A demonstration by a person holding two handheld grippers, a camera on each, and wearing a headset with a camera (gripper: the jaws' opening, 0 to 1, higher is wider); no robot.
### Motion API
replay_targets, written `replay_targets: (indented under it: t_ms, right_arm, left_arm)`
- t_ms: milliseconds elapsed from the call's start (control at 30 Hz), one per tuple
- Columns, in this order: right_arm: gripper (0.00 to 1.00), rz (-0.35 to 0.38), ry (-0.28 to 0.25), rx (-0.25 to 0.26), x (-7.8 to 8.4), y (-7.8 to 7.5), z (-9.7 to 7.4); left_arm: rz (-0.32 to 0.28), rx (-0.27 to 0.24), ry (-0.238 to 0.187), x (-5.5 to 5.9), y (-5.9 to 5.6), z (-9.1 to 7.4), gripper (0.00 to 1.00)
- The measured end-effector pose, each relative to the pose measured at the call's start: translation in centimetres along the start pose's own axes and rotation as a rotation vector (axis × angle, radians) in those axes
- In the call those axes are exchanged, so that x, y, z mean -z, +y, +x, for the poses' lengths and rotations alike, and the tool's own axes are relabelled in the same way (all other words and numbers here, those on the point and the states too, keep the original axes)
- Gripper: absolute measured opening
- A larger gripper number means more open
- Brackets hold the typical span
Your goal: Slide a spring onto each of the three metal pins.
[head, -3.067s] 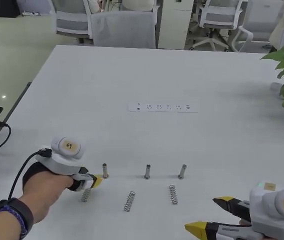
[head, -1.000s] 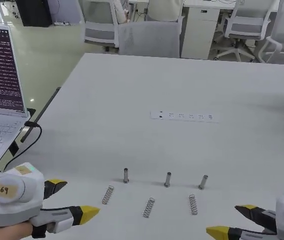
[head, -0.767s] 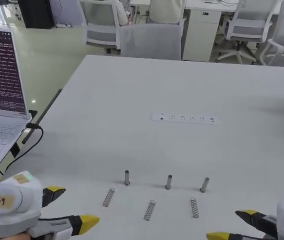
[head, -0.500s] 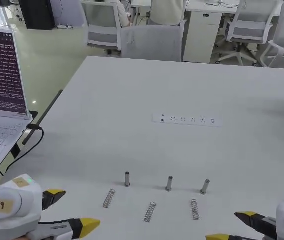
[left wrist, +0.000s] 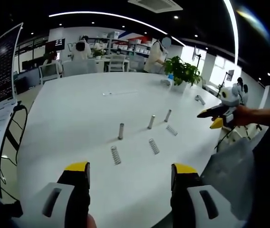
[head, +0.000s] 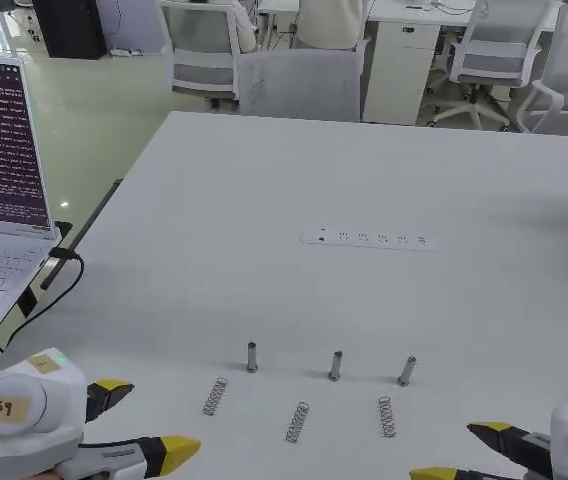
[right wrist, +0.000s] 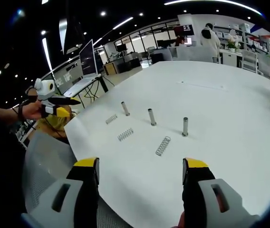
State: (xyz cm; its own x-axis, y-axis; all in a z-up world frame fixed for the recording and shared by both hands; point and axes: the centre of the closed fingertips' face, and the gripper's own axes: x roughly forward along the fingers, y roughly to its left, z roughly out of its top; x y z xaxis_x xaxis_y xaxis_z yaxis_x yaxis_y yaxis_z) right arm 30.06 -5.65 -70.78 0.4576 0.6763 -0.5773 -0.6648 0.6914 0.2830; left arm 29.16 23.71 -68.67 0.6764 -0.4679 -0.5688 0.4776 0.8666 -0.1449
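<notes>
I hold both grippers low at the near side of the white table (head: 264, 170), jaws spread wide and empty: the left gripper (head: 149, 420) toward the near-left, the right gripper (head: 461, 452) toward the near-right. Across the table stand the left pin (head: 252, 357), middle pin (head: 335, 365) and right pin (head: 407, 371), all upright and all bare. A spring lies flat just on my side of each one: the left spring (head: 214, 396), middle spring (head: 297, 421) and right spring (head: 387, 416).

The coming pick turns on the left spring. It lies ahead and to the right of my left gripper, much nearer that one than the right. Its long axis runs roughly away from me toward its pin (far end leaning a little right). I judge my left jaws should close across the coil, not along it, then tip it upright over the left pin.
</notes>
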Motion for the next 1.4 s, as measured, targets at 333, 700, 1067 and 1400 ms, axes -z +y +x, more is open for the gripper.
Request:
replay_targets:
  t_ms: [333,700,1067,1400]
  right_arm:
    - [0.70,0.004,-0.001,0.004,0.2,-0.1,-0.2]
    - [0.69,0.010,0.001,0.005,0.4,0.1,-0.4]
    - [0.69,0.006,0.010,-0.001,0.7,0.2,-0.4]
    - [0.69,0.012,0.018,-0.002,1.1,0.4,-0.6]
  left_arm:
    - [0.013,0.004,0.034,0.3,0.5,1.6,0.62]
    - [0.019,0.019,0.068,0.6,0.6,4.2,0.57]
    - [0.039,0.009,0.115,1.5,1.5,6.4,0.52]
    - [0.013,-0.005,0.152,2.4,2.3,8.7,0.44]
